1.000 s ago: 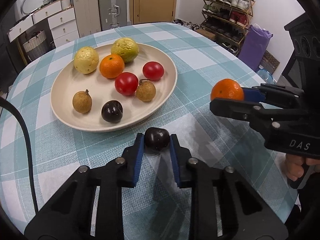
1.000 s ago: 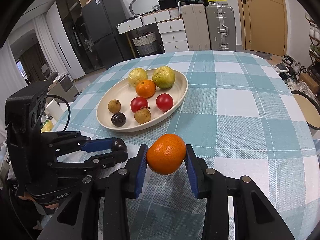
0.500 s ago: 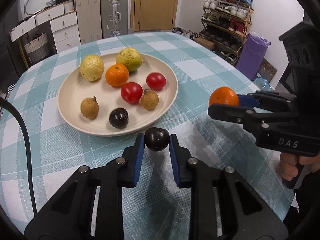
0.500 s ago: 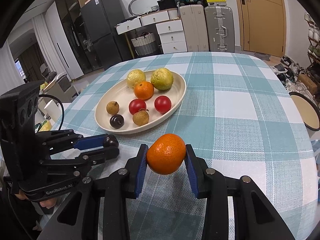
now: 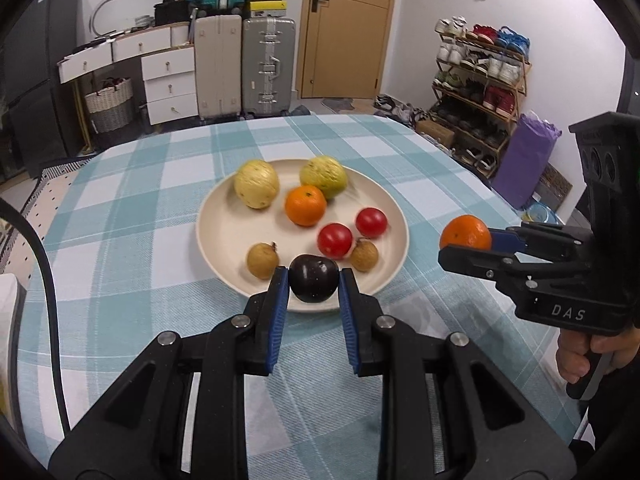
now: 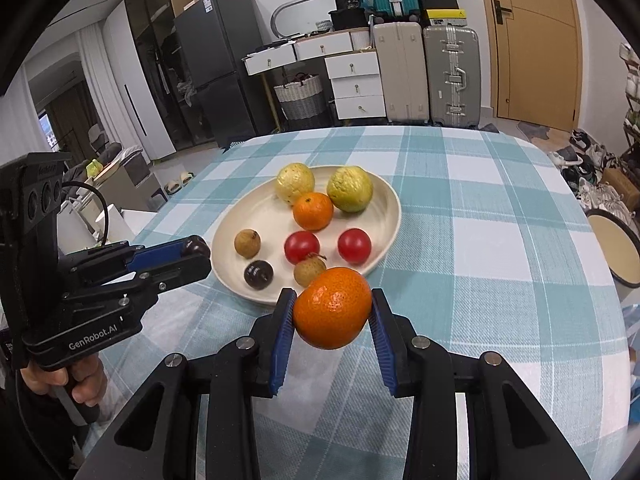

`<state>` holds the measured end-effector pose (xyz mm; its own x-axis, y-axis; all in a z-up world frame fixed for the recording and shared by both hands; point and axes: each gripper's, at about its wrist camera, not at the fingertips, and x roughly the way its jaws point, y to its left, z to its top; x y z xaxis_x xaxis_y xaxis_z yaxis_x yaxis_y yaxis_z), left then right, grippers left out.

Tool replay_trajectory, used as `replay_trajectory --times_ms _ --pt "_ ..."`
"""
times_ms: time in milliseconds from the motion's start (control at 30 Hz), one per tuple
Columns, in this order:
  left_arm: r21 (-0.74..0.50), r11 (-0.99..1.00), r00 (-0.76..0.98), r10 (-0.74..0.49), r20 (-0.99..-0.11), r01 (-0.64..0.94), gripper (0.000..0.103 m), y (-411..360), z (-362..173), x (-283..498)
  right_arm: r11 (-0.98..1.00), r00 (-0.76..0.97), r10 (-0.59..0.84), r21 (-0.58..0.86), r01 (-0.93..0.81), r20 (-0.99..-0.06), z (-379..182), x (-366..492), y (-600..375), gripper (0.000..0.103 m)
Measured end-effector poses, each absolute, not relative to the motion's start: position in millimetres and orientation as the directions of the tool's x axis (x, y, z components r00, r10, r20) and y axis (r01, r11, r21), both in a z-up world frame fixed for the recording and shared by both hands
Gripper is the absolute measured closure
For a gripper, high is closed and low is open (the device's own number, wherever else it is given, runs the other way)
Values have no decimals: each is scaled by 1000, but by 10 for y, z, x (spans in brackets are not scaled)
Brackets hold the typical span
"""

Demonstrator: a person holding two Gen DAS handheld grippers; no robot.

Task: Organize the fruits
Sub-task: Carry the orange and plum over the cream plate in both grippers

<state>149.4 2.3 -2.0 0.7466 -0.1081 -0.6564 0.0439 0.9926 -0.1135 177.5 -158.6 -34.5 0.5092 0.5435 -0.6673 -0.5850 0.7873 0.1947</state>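
My left gripper (image 5: 313, 283) is shut on a dark plum (image 5: 313, 283) and holds it above the table just in front of the cream plate (image 5: 224, 216). It also shows in the right wrist view (image 6: 196, 249). My right gripper (image 6: 332, 308) is shut on an orange (image 6: 332, 308), held above the table at the plate's near right side; the orange also shows in the left wrist view (image 5: 465, 233). The plate (image 6: 384, 216) holds two yellow-green fruits, an orange (image 6: 313, 211), two tomatoes, two longans and a second dark plum (image 6: 259, 274).
The round table has a teal checked cloth (image 5: 132, 200). Suitcases, drawers and a basket stand beyond the far edge. A shoe rack (image 5: 480, 80) stands at the right. A black cable (image 5: 44, 280) hangs at the left.
Both grippers have risen and pulled back from the table with their fruits still gripped. The plate now looks further away and lower in both views.
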Motion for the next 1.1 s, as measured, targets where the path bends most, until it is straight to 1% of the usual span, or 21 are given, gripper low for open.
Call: replay_trajectory --times_ms 300,467,1100 --pt "-126 992 762 -94 -641 15 81 163 55 1543 777 516 560 195 -599 -648 -255 1877 -1409 66" --pt "-137 990 756 -106 -646 23 81 198 47 1631 783 522 560 204 -588 -643 -265 1996 -1340 66" --pt "-133 991 763 -68 -643 -25 81 358 -40 2036 801 529 557 245 -547 -640 -372 2382 -1170 66"
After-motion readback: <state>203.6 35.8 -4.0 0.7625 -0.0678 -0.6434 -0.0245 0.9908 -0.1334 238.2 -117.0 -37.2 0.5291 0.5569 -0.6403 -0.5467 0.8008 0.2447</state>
